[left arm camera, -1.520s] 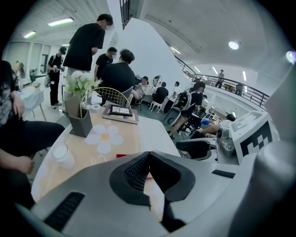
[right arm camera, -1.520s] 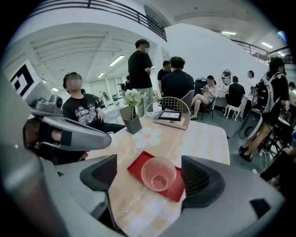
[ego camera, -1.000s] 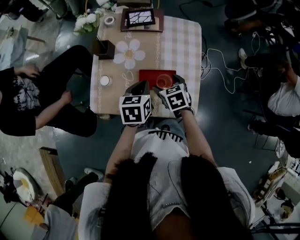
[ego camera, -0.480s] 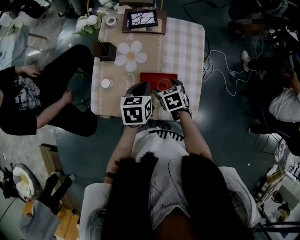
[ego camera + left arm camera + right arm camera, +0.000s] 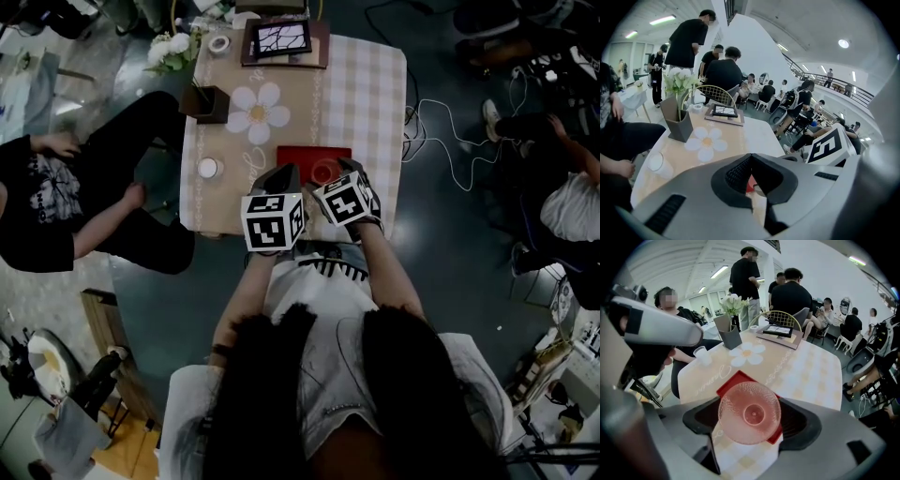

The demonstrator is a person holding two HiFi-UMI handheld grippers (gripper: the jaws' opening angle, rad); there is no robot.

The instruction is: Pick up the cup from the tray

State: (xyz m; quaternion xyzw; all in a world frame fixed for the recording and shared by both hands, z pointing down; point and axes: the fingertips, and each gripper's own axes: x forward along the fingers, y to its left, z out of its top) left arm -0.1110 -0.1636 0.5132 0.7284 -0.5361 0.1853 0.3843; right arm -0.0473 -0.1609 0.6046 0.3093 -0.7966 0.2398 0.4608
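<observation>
Cup [image 5: 749, 412] sits between the jaws of the right tool [image 5: 752, 420], over the near part of the red tray [image 5: 733, 380]. The jaws are closing, one pad on either side of the cup; we see no firm press yet.

Left tool [image 5: 750, 159] has its jaws together at the tips, clamping nothing. It hangs just beside the right tool, at the bench's [image 5: 806, 371] near edge.

Farther off on the bench are a dark vase [image 5: 730, 336] of white flowers, a small white cup [image 5: 700, 352] and a framed picture [image 5: 780, 332], all well apart from the tray.

The cup is clear and dimpled. We look straight down its long axis, round mouth toward the camera, base ring at centre.
</observation>
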